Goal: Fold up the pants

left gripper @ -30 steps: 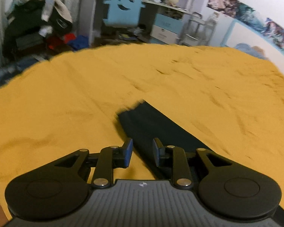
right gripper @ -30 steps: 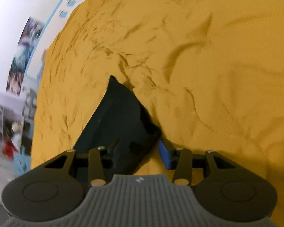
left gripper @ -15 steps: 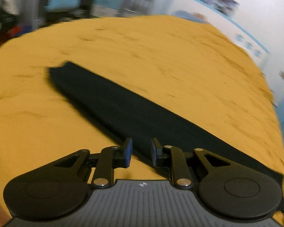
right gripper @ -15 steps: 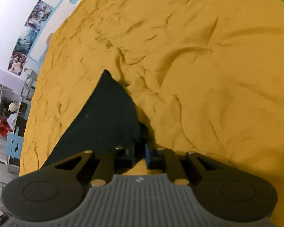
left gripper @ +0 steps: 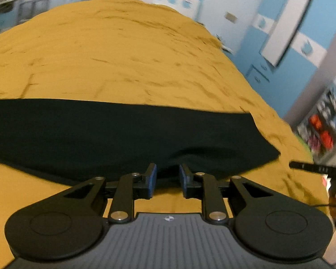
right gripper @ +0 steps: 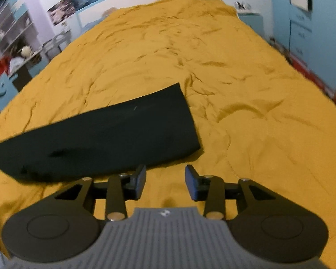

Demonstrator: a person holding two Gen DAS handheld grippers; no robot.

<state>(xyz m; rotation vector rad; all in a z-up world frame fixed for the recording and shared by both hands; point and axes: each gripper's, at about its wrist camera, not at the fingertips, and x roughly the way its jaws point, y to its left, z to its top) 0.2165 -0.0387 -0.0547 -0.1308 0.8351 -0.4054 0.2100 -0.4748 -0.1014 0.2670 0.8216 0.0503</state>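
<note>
Folding next calls for a clean pinch on one end of the pants (left gripper: 123, 132), a long dark strip lying flat on the yellow bedspread (right gripper: 246, 71); the left gripper (left gripper: 167, 180) hovers part-open and empty at the near edge; the right gripper (right gripper: 165, 182), wide open and empty, has the square end just left of its jaws; open bedspread lies beyond.

- In the left wrist view, we see the pants (left gripper: 123, 132) cut off by the left edge.
- The right gripper (left gripper: 313, 168) is cut off at the right edge; we cannot tell its jaw state there.
- The shelf items (left gripper: 322, 130) are motion-blurred and unidentifiable.
- In the right wrist view, the pants (right gripper: 100, 139) reach the left edge.
</note>
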